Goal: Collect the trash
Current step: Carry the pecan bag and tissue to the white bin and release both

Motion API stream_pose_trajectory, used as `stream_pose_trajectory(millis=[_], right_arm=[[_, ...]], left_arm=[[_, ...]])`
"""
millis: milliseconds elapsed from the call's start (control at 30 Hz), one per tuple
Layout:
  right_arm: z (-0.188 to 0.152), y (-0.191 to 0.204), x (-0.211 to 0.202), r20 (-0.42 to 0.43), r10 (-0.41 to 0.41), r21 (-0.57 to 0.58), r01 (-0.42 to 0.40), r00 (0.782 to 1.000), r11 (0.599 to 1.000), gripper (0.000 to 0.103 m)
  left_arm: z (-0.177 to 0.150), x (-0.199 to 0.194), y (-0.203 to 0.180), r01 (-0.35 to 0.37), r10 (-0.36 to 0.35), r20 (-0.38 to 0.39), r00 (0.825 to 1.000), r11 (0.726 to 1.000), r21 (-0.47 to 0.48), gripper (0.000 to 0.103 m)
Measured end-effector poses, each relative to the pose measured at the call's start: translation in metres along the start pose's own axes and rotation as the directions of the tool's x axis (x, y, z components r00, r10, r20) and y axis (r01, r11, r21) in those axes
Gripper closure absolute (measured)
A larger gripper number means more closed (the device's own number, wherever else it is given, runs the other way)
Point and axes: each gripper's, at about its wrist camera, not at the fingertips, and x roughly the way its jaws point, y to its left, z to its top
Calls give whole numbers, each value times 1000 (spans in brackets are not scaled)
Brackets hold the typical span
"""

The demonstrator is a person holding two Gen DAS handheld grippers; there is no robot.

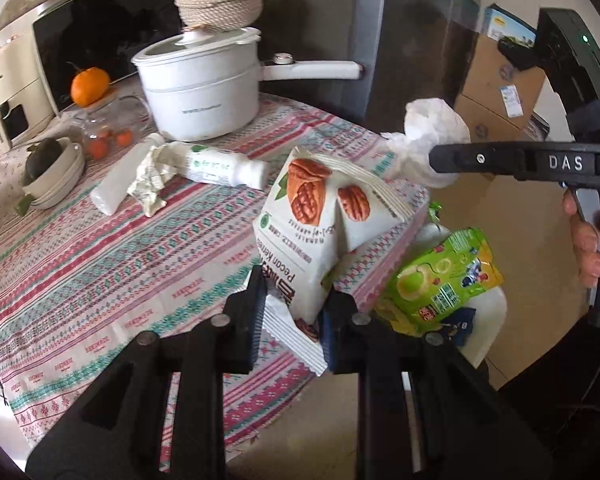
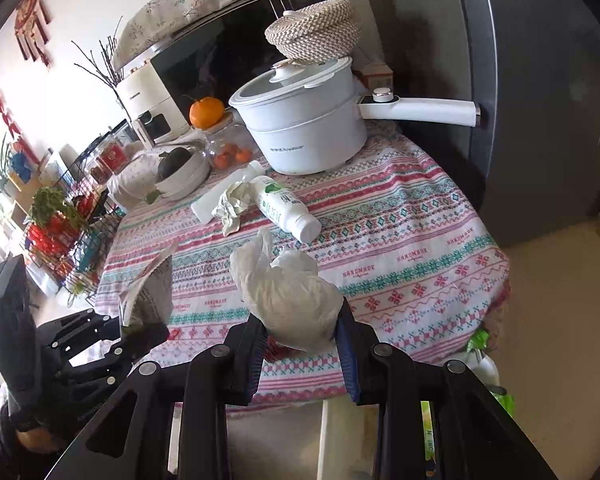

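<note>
The left tool (image 1: 292,300) is pinching a white nut bag (image 1: 312,216) by its bottom edge. The bag hangs over the edge of the desk (image 1: 100,264), up off the cloth. The right tool (image 2: 302,344) is pinching a crumpled white wad (image 2: 292,288), maybe a thin plastic bag. The wad is in the air too, near the desk's edge.

So both tools are full. This looks like the carry step: two bits of trash are picked up and on their way to a bin.

Down past the desk's edge, just beside the nut bag, sits something white with a green wrapper (image 1: 440,280) on top of it. I think that is the bin, but only a bit of it shows, so I cannot be sure.

The next move would be to bring each tool over the bin and then spread its fingers so the trash drops in. The nut bag is tall and floppy, so it should be low and well over the opening first, or it could tip out.

More trash waits on the desk: a bottle (image 2: 284,208) lying on its side, a crumpled paper (image 2: 232,208) touching it, and a flat white pack (image 1: 120,180) beside them. The pot (image 2: 304,128) is not trash.
</note>
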Motion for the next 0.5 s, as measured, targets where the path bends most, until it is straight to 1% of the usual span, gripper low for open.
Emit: stream_pose_trajectory(millis=[100,233,300,400,500], right_arm=[[-13,-15,-7,-15,-31,-18,30,999,999,70],[-35,-39,-8,-64,-70,-20,69,996,997,70],[-45,-49,-9,-85,-91,-21,90,992,996,70],[-60,-67,-11,-111,-115,-6,115,987,993,70],[-72,-86,-10,-145,-127,22,131,981,991,69]], left_arm=[[-6,9,-28,53,-51,-38,998,997,51,77],[-19,28,-66,106,-94,-94,991,986,127,77],[-27,39,-82,127,-107,-130,986,979,160,77],[-40,60,-103,165,-128,-193,973,968,188,76],[-46,76,-118,185,-134,-234,963,959,215,76]])
